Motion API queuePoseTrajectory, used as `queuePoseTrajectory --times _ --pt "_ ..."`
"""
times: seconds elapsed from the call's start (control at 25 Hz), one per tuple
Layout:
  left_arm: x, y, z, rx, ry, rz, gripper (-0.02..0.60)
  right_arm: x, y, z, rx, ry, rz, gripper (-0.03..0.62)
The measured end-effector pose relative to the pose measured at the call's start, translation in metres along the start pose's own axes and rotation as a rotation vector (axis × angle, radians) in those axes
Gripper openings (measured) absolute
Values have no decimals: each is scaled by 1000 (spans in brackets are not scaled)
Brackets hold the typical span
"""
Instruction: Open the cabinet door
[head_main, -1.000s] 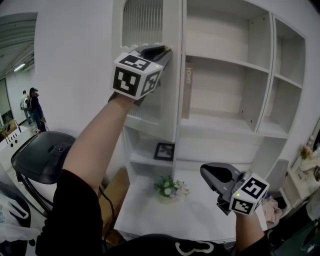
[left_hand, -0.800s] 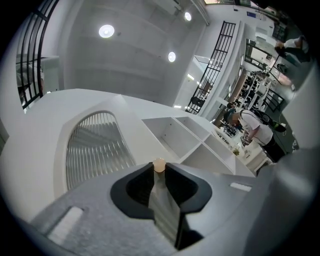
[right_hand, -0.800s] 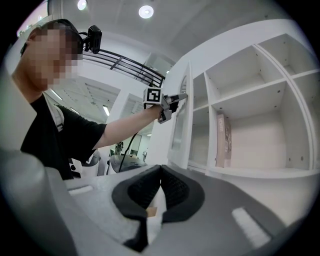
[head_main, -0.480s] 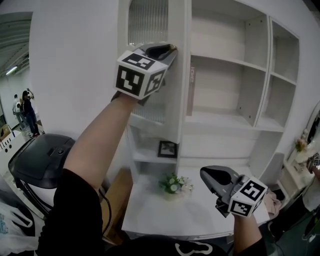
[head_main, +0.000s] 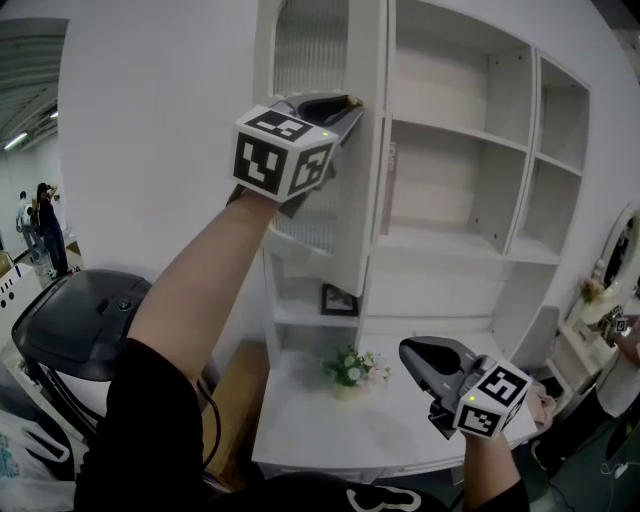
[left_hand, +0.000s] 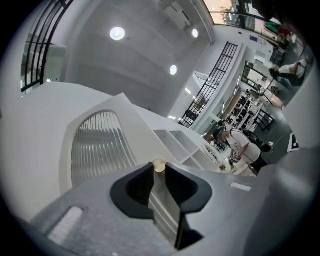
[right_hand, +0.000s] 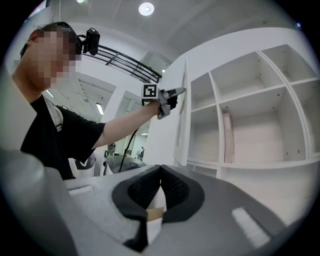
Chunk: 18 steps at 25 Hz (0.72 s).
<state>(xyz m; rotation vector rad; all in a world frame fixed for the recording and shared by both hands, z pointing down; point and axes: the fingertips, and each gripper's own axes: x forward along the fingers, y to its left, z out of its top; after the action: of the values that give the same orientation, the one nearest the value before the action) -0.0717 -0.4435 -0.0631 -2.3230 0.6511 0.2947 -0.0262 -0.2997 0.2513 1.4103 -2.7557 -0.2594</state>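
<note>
Right gripper (head_main: 412, 355) hangs low and nearest, over the white counter (head_main: 310, 430). Its jaws are pressed together with nothing between them, pointing level toward the shelves (head_main: 455, 135). It sits a little lower in the head view than a second ago.

Beyond it on the counter stand a small flower bunch (head_main: 352, 368) and, on the low shelf behind, a dark picture frame (head_main: 340, 298).

Higher and farther, the left gripper (head_main: 346, 104) is clamped on the free edge of the cabinet door (head_main: 362, 195), its pads either side of the edge just below a small brass-coloured knob (left_hand: 159, 165).

Since the earlier frames the door has swung further out from the cabinet, gripper with it. Its lower corner now covers part of the picture frame, and its edge stands closer in front of the pale upright book (head_main: 389, 185).

The door is tall, long axis vertical, with ribbed glass. It is attached at the cabinet's left side by the bare white wall (head_main: 150, 120), and its free edge points out toward the person. Open air lies between that edge and the right gripper — the swing path runs above the counter.
</note>
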Motion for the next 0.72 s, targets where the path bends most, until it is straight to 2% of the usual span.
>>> queuePoseTrajectory --times 0.4,0.72 --pt "-41 11 13 -52 -50 -44 77 16 33 3 -9 18 12 -6" --pt "-85 26 25 -62 -97 -59 84 27 57 10 -30 18 43 -6"
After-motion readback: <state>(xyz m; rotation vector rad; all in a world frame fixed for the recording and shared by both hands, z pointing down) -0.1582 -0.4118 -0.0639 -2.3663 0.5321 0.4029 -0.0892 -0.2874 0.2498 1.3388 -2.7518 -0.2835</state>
